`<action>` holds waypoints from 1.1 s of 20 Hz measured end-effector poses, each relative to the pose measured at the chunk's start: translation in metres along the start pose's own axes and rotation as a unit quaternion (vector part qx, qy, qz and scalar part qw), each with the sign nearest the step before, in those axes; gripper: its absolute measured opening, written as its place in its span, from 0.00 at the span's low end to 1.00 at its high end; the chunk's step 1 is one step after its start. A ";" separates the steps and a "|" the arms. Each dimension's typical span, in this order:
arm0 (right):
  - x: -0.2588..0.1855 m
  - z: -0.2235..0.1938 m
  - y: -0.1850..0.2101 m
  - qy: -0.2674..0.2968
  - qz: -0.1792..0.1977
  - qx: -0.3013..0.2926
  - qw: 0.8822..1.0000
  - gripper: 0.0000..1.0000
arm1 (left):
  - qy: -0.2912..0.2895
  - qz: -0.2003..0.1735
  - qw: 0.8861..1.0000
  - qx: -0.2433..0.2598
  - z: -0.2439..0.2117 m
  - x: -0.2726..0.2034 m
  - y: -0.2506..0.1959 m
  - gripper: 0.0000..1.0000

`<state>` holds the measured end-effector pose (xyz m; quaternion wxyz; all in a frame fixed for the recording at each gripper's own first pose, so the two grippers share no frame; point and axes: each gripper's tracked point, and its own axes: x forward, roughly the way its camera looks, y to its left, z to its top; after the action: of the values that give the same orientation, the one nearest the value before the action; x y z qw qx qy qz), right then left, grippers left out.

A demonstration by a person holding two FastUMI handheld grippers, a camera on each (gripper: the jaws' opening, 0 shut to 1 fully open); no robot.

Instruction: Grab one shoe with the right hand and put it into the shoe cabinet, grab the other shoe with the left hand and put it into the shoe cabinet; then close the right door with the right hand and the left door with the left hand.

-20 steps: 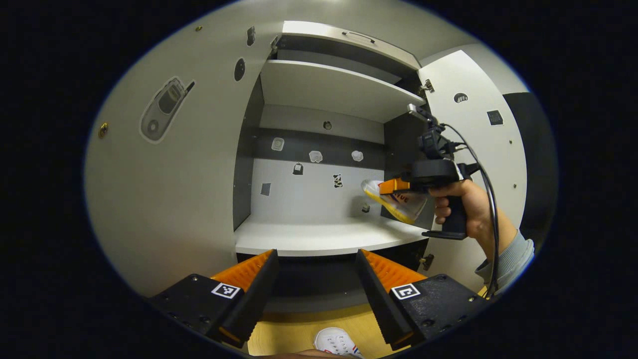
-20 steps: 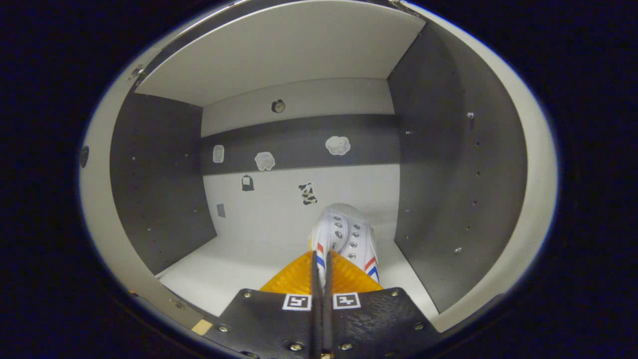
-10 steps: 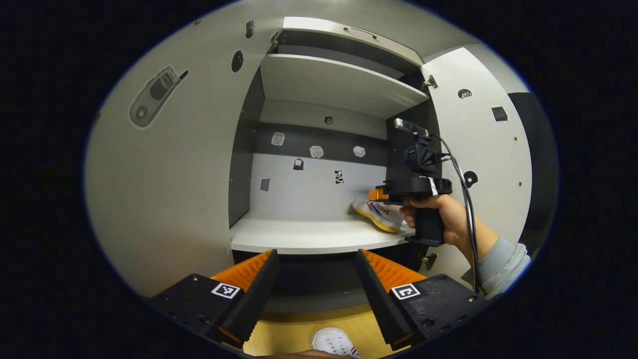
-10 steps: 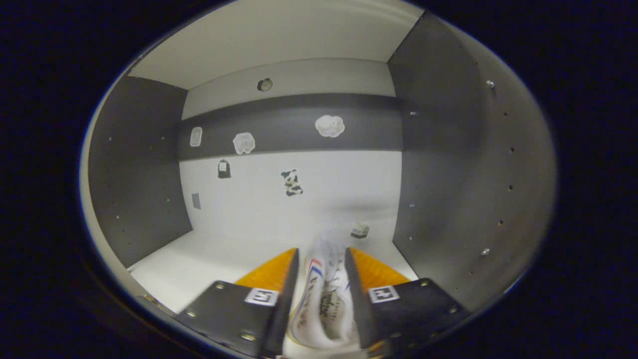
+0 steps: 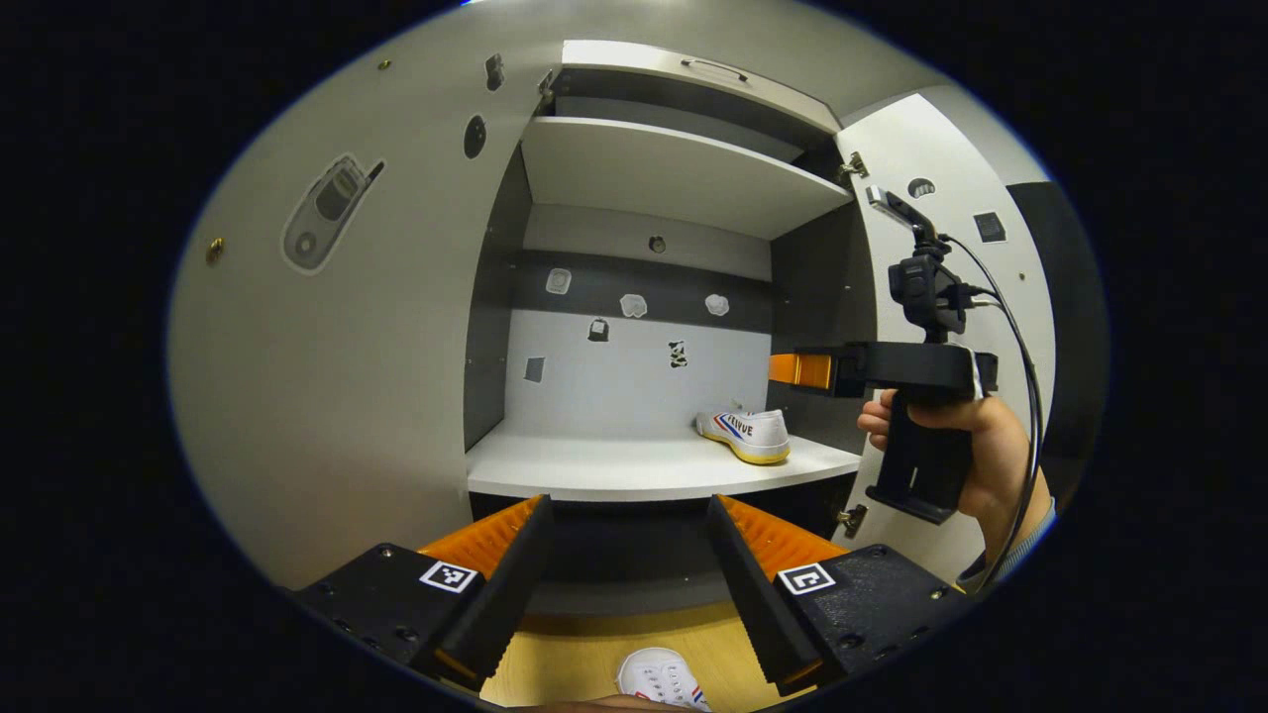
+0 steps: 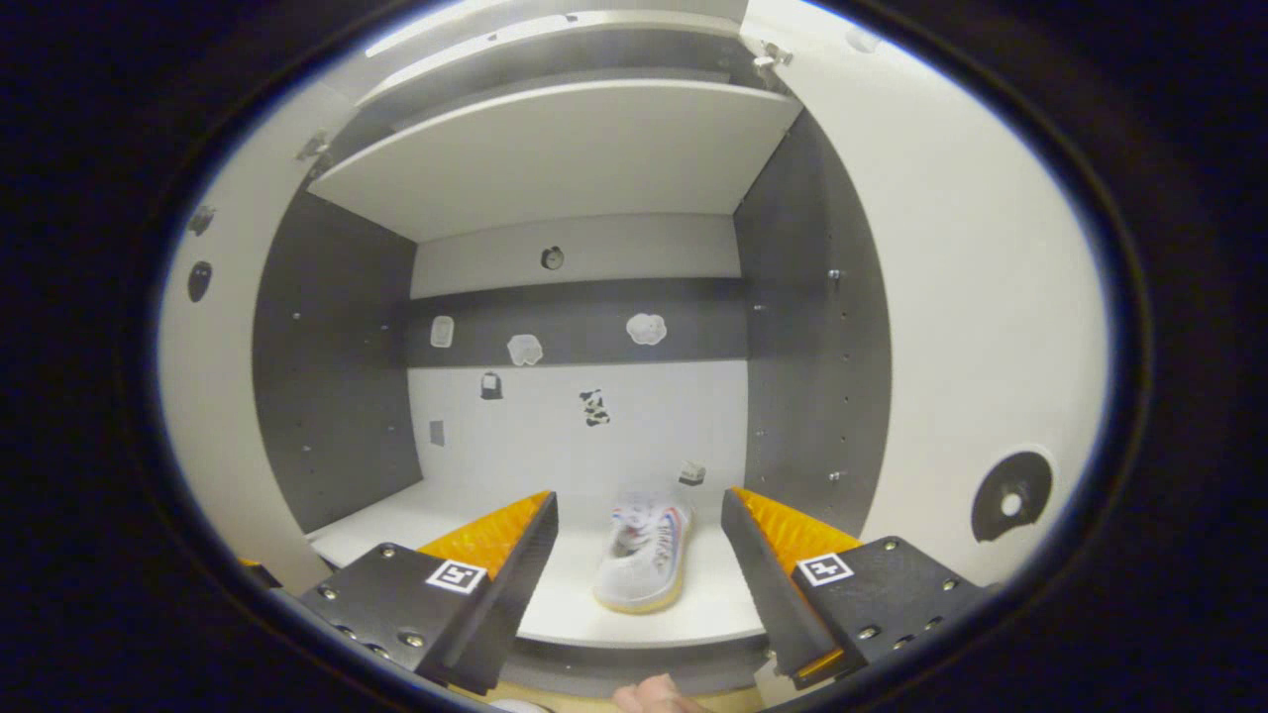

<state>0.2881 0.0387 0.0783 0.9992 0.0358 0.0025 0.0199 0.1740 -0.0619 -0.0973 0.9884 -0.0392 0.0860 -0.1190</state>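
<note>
A white shoe [image 5: 745,434] with red and blue stripes and a yellow sole rests on the right side of the cabinet's lower shelf [image 5: 614,467]; in the right gripper view the same shoe [image 6: 644,555] lies between and beyond my open right gripper [image 6: 639,555], apart from both fingers. In the left gripper view that right gripper [image 5: 797,369] hangs in a hand above the shoe, in front of the shelf. My left gripper [image 5: 626,540] stands open below the shelf with nothing in it. The second white shoe [image 5: 662,679] sits on the wooden floor beneath it.
Both cabinet doors stand open: the left door [image 5: 327,327] with stickers, the right door [image 5: 951,248] behind the hand. An upper shelf [image 5: 674,173] roofs the compartment. Dark side walls [image 6: 332,366] flank the shelf. A fingertip [image 6: 649,693] shows at the bottom edge.
My right gripper opened, let go of the shoe on the shelf, and drew back out of the compartment and upward. My left gripper has stayed open in place.
</note>
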 end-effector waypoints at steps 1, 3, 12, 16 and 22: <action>-0.018 0.001 0.005 -0.013 0.007 0.009 1.000 0.98 | -0.006 -0.007 1.000 -0.001 0.005 -0.003 -0.003 0.95; -0.055 -0.005 0.016 -0.030 0.015 0.026 0.999 0.94 | -0.014 0.001 1.000 -0.004 0.011 -0.012 0.001 0.94; -0.235 -0.037 0.036 -0.043 0.048 0.023 0.998 0.98 | 0.011 0.044 0.999 0.003 -0.014 -0.080 0.010 0.95; -0.295 -0.028 0.033 -0.077 0.017 0.032 0.996 0.98 | -0.009 0.064 0.997 0.051 -0.047 -0.104 0.011 0.94; -0.361 -0.038 0.044 -0.101 -0.016 -0.018 0.995 0.98 | 0.066 0.047 0.996 0.044 -0.140 -0.108 0.005 0.93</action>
<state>-0.0742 0.0710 0.0449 0.9949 0.0196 -0.0986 0.0000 0.0473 -0.0387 -0.2178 0.9859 0.0165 0.1470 -0.0783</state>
